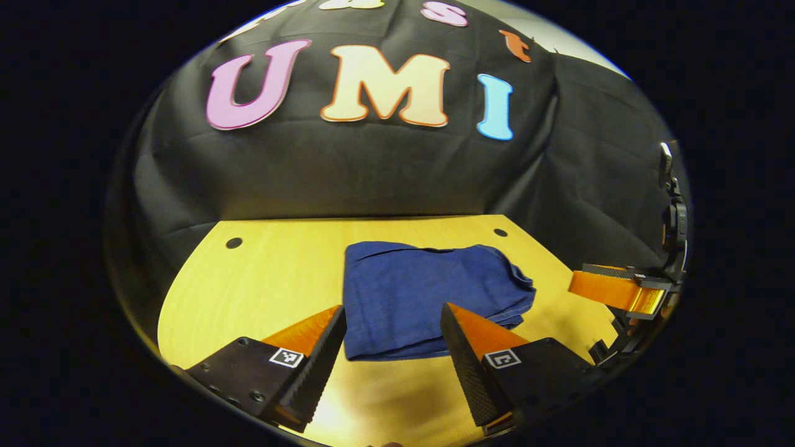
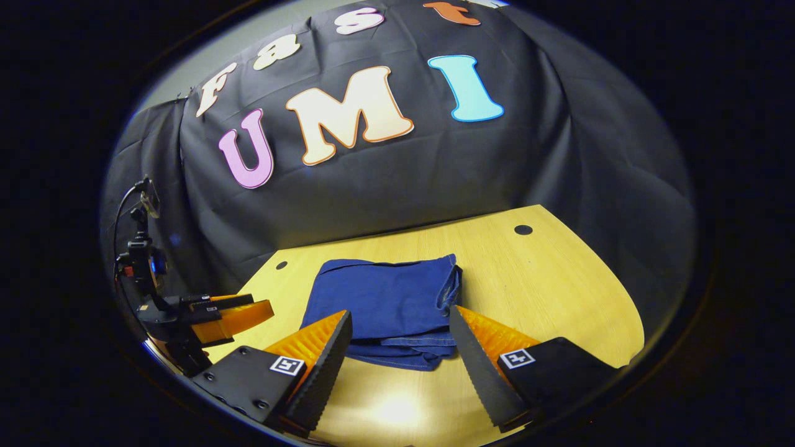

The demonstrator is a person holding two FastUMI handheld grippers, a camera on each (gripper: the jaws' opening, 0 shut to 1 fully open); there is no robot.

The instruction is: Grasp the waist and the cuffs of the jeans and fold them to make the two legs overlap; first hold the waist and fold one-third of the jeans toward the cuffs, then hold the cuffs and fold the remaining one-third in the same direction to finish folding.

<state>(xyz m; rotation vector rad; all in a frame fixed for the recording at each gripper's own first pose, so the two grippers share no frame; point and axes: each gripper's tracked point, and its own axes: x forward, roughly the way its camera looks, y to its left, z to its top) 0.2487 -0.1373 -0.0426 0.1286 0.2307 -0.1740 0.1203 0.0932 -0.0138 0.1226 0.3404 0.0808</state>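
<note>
Table (image 1: 267, 279): pale wooden top, running from the near edge to the black cloth wall at the far side; two small dark round holes sit near its far corners.
Jeans (image 1: 422, 295): dark blue, folded into a compact stack of layers, lying flat toward the far middle of the table; in the right gripper view (image 2: 388, 301) the layered edges show at the near right side of the stack.
Left gripper (image 1: 392, 326): hovers at the near side of the jeans, jaws spread wide with nothing between them, fingertips framing the near edge of the stack; touching or apart cannot be told. In the right gripper view it shows at the far left (image 2: 239, 316), beside the table's left edge.
Right gripper (image 2: 400, 326): near the stack's near edge, jaws spread, gripping nothing. In the left gripper view it shows at the far right (image 1: 612, 288), clear of the jeans.
</note>
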